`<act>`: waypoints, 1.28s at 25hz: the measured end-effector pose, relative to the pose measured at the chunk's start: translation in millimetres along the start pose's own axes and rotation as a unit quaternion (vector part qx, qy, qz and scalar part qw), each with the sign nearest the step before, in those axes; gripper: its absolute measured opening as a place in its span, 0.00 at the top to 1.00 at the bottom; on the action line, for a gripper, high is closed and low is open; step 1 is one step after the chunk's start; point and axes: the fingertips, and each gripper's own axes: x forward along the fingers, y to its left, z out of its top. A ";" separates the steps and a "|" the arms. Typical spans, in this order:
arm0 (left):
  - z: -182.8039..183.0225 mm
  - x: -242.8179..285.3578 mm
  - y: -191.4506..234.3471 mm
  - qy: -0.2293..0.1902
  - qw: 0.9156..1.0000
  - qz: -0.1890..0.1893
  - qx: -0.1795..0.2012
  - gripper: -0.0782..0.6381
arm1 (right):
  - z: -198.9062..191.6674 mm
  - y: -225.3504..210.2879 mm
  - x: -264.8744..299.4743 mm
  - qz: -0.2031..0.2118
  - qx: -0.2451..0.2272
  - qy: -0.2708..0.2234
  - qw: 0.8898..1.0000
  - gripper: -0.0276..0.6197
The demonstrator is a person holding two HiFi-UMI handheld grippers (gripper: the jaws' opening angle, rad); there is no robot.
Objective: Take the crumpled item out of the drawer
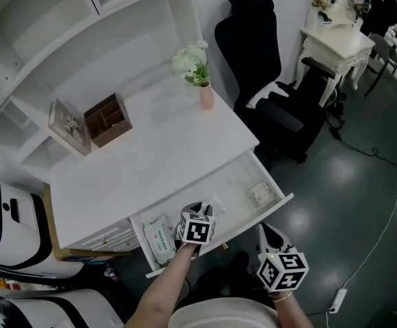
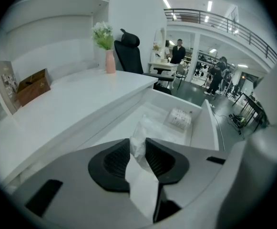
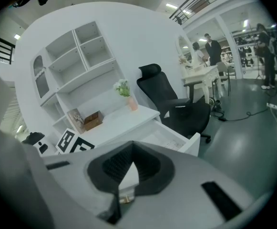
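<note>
The white desk's drawer (image 1: pixel 278 203) stands pulled open. A crumpled, clear-white plastic item (image 2: pixel 140 130) rises from the drawer floor, and my left gripper (image 2: pixel 138 149) is shut on its upper part, with the black pads (image 2: pixel 115 160) pressing on both sides. In the head view the left gripper (image 1: pixel 203 212) hangs over the middle of the drawer, with the crumpled item (image 1: pixel 216 203) at its tips. My right gripper (image 1: pixel 269 235) is lower right, outside the drawer front, over the floor. Its jaws (image 3: pixel 130 149) meet at the tips with nothing between them.
A green-and-white wipes pack (image 1: pixel 158 236) lies at the drawer's left end and a small white packet (image 1: pixel 260 193) at its right end. On the desktop stand a pink vase of flowers (image 1: pixel 206 96), a brown wooden organiser (image 1: pixel 107 119) and a picture frame (image 1: pixel 68 126). A black office chair (image 1: pixel 266 80) stands to the right.
</note>
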 end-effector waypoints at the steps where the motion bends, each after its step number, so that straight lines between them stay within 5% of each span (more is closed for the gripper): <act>1: 3.2 -5.3 -1.7 -0.007 1.000 -0.001 0.005 0.76 | 1.4 1.9 -0.2 0.000 -0.002 -0.003 1.000 0.95; 14: 35.3 -74.8 -8.3 -0.100 0.995 -0.025 -0.002 0.76 | 18.3 35.3 -10.3 0.008 -0.035 -0.040 0.999 0.95; 32: 65.3 -171.0 10.5 -0.215 0.976 -0.034 -0.012 0.76 | 33.5 61.4 -24.4 -0.004 -0.060 -0.076 0.995 0.95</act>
